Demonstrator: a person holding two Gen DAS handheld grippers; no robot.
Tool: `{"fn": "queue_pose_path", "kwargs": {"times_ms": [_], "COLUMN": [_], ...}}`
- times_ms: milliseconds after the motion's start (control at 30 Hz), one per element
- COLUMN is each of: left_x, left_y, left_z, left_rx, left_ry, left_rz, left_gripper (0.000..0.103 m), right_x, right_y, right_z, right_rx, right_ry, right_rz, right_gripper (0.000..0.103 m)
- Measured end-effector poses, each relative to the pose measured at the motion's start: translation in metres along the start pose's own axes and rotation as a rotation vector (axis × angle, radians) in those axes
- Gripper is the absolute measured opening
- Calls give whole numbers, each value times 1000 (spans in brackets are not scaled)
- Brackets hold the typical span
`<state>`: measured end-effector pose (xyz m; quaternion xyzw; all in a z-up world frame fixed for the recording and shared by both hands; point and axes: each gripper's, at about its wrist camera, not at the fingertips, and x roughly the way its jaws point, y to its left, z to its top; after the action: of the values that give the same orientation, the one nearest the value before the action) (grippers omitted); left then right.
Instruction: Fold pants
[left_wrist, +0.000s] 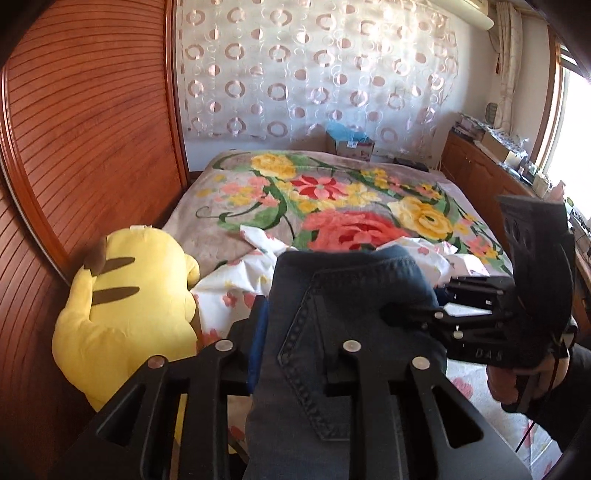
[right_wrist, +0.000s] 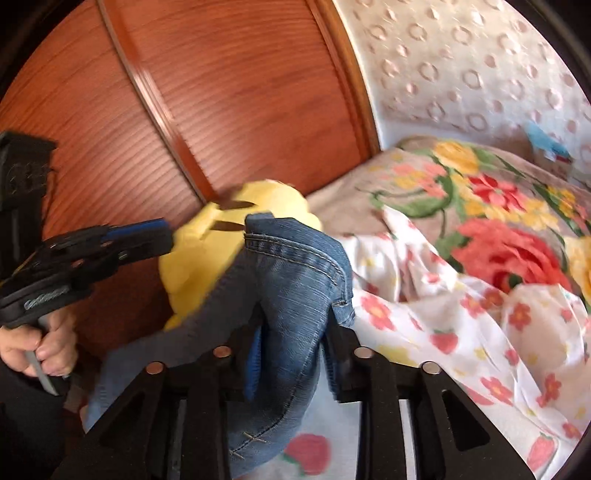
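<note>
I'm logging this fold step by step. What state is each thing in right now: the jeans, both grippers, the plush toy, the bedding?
jeans: lifted off the bed, bunched, held by both grippers.
left gripper: denim between its fingers, gripping.
right gripper: denim between its fingers, gripping.
yellow plush toy: sitting against the wooden wardrobe, back to camera.
white floral sheet: crumpled on the bed.
flowered blanket: spread flat.

- The yellow plush toy (left_wrist: 122, 306) crowds my left side, against the wooden wall (left_wrist: 92, 122).
- Ahead, the floral blanket (left_wrist: 332, 195) lies open — only the rumpled white sheet (right_wrist: 443, 314) bunches nearby.
</note>
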<state>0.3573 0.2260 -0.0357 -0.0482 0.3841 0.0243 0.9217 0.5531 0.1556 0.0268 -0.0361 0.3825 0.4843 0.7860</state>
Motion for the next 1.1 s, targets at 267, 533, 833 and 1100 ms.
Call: {"fn": "queue_pose_path", "kwargs": {"times_ms": [267,533,833,1100], "left_x": [-9,-33,-85,-132], "left_y": [-16,-38,-77,-124], "left_z": [-31,-56,-67,-79], "left_rx": [20,39,89,120], "left_ry": [24,2,-88,-166], "left_rz": [-6,0,-25,-59], "left_gripper": [51,51,51,51], "right_x": [-13,-61,-154,-248], "right_y": [6,51,97,135], "right_z": [9,-8,-69,-125], "right_rx": [-6,-45,-48,-30], "right_ry": [-6,-128,-188,-258], "right_rz": [-124,-186,-233,-314], "right_gripper": [52,52,52,52]}}
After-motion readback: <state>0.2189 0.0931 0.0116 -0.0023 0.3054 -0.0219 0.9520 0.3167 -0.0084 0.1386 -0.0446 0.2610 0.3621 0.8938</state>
